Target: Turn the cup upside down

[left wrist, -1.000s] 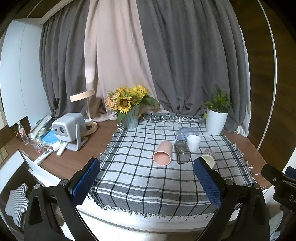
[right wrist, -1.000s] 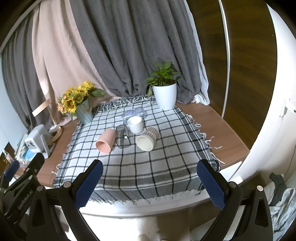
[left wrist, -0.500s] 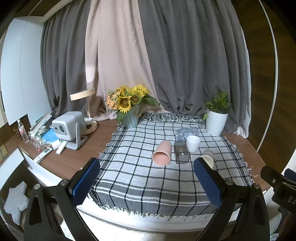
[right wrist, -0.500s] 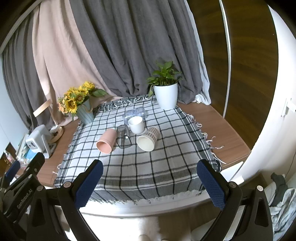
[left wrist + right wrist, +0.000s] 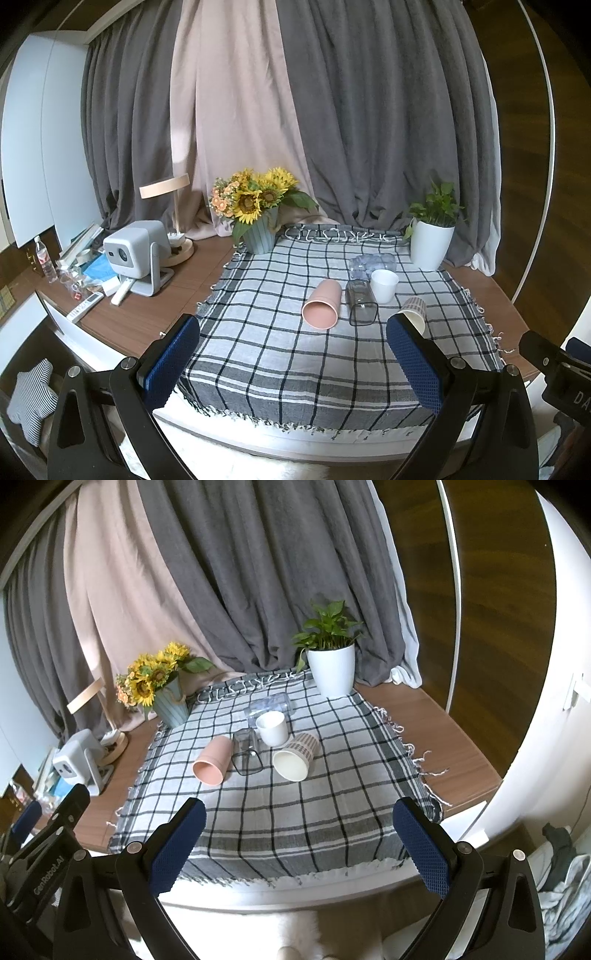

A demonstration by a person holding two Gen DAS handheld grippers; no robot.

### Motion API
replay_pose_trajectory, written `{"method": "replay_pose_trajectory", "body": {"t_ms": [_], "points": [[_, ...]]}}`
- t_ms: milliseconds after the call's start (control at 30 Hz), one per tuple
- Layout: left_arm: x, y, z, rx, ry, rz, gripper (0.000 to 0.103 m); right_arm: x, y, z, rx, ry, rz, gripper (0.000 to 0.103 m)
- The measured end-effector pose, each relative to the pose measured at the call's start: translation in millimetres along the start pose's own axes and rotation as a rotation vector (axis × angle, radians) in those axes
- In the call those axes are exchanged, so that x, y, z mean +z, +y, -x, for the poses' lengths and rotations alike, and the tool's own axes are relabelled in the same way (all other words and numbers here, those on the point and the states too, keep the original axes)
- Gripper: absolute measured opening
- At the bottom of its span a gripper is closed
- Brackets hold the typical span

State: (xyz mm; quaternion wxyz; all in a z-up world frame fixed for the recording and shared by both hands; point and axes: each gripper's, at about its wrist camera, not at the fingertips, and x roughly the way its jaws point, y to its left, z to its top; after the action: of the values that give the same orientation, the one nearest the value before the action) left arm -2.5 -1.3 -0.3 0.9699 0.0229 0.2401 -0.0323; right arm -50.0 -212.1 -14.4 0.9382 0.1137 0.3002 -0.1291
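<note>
Both tools spread wide, holding nothing: left tool [image 5: 293, 363], right tool [image 5: 299, 843], both short of the near edge of the checked cloth [image 5: 280, 812]. Reads as approach step, no cup picked yet. Landmark: upright white cup [image 5: 272, 728]. Just beside it lie a clear glass [image 5: 246, 752], pink cup [image 5: 211, 760] further left, striped paper cup [image 5: 295, 755] right. Next: choose a cup, close in, grip its wall, rotate mouth-down.
</note>
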Motion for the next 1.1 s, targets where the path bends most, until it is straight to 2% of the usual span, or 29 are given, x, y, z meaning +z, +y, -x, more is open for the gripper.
{"method": "replay_pose_trajectory", "body": {"t_ms": [767,1100], "points": [[-1,-1,0,0.001,0.004,0.000,0.103,-1,3,-2,0.003,0.002,0.001,0.102],[-3,3,-32,0.037,0.092,-0.020,0.103,-5,15,-28,0.020,0.061,-0.001,0.102]]}}
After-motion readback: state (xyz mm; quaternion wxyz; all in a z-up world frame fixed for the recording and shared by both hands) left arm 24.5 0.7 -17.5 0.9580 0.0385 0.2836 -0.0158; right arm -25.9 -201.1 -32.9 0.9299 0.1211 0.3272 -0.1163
